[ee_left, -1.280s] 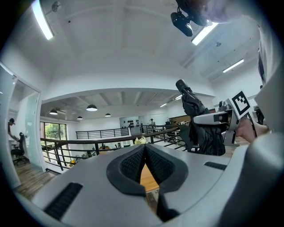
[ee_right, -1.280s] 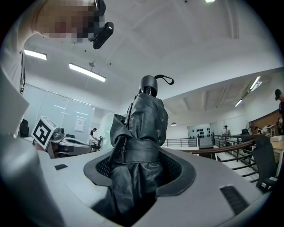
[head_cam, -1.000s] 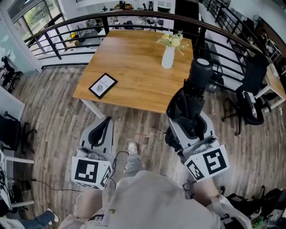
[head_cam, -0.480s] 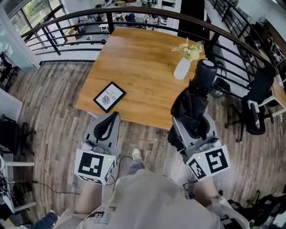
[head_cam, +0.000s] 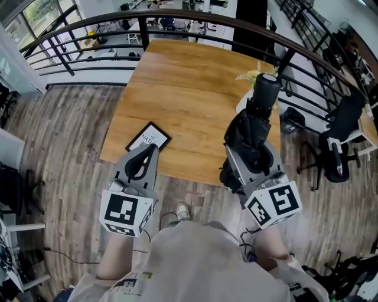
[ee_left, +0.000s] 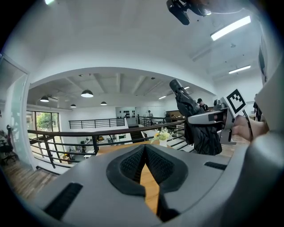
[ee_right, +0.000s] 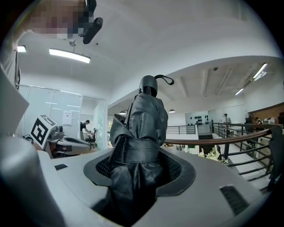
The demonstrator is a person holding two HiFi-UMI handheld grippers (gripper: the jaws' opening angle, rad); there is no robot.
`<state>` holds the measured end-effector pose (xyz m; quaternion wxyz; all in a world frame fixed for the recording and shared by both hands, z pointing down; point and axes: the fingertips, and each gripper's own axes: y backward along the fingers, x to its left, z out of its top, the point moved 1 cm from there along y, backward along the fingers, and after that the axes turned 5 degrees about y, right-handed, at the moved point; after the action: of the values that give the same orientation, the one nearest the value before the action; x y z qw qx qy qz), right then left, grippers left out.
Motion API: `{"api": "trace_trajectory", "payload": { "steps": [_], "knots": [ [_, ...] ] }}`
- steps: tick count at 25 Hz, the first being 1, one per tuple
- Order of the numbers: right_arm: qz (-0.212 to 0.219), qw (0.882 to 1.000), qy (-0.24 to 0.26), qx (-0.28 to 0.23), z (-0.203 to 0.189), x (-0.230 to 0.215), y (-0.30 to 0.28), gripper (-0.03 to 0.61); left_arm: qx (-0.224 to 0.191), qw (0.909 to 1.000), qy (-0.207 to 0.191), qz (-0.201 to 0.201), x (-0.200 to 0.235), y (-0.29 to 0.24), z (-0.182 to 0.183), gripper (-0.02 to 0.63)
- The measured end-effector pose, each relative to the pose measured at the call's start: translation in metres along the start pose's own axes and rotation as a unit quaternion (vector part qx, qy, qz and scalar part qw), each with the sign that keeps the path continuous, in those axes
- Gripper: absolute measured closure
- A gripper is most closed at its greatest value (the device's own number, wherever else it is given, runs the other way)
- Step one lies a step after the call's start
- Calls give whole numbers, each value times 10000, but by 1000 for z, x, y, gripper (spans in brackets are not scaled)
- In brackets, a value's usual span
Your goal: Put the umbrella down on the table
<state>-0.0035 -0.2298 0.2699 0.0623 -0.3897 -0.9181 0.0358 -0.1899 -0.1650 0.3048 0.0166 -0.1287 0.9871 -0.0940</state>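
Observation:
A folded black umbrella (head_cam: 254,127) with a strap round it stands up out of my right gripper (head_cam: 250,152), whose jaws are shut on its lower body. Its round handle (head_cam: 266,88) points toward the far side. In the right gripper view the umbrella (ee_right: 142,119) fills the space between the pads of the right gripper (ee_right: 137,170). The umbrella hangs over the near right edge of the wooden table (head_cam: 189,82). My left gripper (head_cam: 147,152) is over the near edge, shut and empty; in its own view the left gripper (ee_left: 145,148) has its pads touching.
A framed picture (head_cam: 149,137) lies on the table just ahead of the left gripper. A white vase of flowers (head_cam: 248,79) stands behind the umbrella. A dark railing (head_cam: 177,15) curves round the far side. An office chair (head_cam: 342,135) stands at the right.
Both grippers have moved forward to the table, and their tips now reach over its near edge. The umbrella now covers most of the vase. The jaws have not changed.

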Motion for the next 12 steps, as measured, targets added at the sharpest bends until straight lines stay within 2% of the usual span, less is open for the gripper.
{"api": "trace_trajectory", "payload": {
  "steps": [8,12],
  "knots": [
    [102,9995,-81,285,-13,-5,-63,321,294,9992,148,246,58,-27,-26,597],
    [249,9985,-219,438,-25,-14,-79,319,363,9984,227,357,62,-37,-31,597]
  ]
}}
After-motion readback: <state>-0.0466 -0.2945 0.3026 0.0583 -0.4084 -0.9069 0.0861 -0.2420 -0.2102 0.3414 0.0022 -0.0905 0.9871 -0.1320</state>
